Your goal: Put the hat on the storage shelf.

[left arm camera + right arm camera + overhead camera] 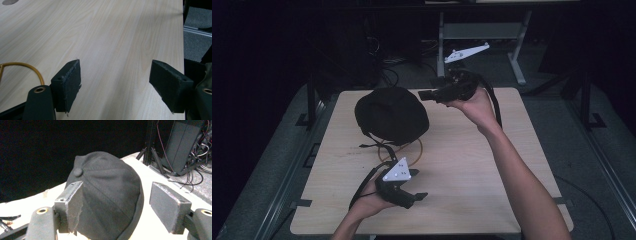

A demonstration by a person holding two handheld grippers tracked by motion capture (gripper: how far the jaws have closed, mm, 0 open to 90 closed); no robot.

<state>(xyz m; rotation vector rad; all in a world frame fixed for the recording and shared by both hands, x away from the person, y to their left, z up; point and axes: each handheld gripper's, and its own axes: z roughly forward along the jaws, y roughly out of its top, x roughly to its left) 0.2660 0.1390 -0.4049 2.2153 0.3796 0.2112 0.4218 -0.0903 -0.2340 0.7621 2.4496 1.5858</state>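
While the right tool (424, 94) stands spread just beside the black cap (391, 114), the left tool (421, 196) is spread over bare tabletop (472, 170).

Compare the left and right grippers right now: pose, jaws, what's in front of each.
The left gripper sits low at the table's near edge; the right gripper is raised at the far edge beside the black cap. The left gripper's jaws face bare table with a yellow loop at one side; the right gripper's jaws frame the cap. Both stand open with nothing held.
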